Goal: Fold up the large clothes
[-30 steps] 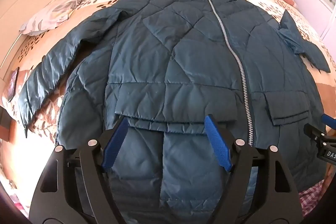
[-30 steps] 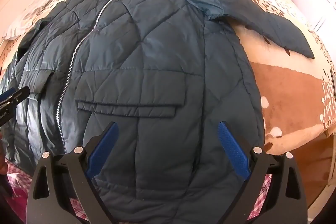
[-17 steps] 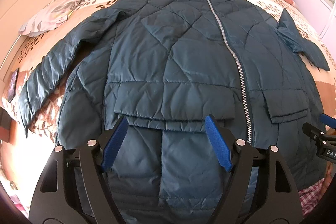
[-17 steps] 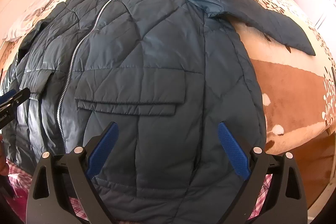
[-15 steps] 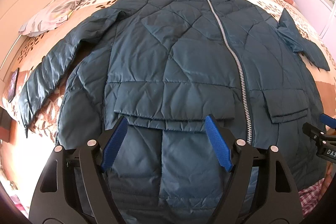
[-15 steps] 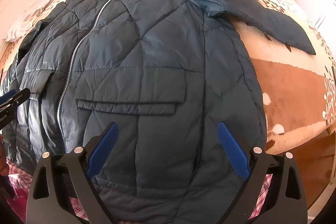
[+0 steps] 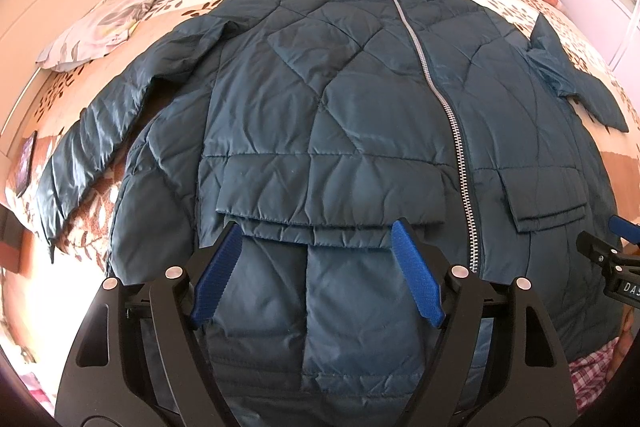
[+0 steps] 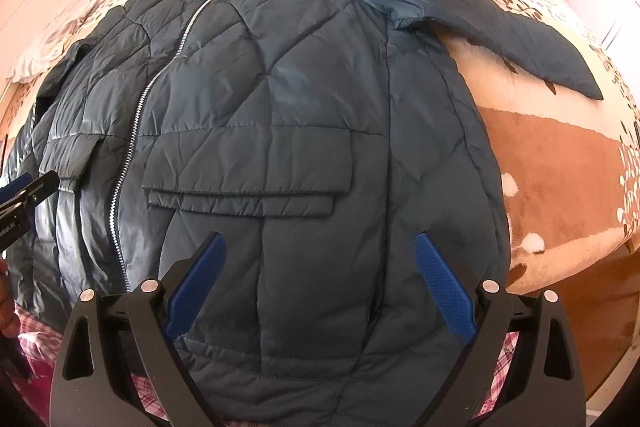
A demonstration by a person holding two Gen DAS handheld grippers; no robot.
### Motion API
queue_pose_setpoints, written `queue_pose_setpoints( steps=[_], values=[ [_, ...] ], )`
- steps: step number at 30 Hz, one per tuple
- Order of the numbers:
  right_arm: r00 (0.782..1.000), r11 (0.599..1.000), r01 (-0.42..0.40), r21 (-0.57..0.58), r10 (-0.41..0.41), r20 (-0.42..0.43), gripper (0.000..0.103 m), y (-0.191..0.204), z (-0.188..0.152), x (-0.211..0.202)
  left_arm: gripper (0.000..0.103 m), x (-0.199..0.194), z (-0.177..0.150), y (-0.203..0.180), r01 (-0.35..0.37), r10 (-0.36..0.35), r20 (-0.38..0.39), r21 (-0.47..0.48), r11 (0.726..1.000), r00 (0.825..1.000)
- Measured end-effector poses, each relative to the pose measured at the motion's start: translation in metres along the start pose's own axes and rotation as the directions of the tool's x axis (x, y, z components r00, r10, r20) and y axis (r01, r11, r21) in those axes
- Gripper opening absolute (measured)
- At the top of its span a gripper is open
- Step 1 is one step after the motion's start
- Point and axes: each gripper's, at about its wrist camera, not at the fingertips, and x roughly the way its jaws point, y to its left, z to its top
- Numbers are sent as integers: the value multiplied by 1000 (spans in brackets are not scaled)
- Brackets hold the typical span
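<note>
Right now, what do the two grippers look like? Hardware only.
Both match: the left gripper and right gripper each have matte black angular frames with triangular cutouts, silver round bolt heads, and two fingers faced with blue ribbed pads. The right gripper's body carries a white-lettered label, partly cut off at the left view's edge. No cables visible.
</note>
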Motion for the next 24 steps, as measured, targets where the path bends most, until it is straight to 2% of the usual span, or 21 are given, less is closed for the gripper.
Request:
queue_pose_setpoints(
  steps=[7,15,24],
  values=[
    [1000,1000,-3,9,3,-7,92,-2,-2,2,77,-1,-1,-6,0,0,1,16,1000,1000],
    [1000,1000,-4,10,4,-5,92,-2,-3,2,77,-5,-1,-18,16,-17,7,75,997,1000],
    [1000,1000,-5,10,5,-3,92,-3,-3,0,77,-7,0,-18,21,-23,16,78,997,1000]
  ],
)
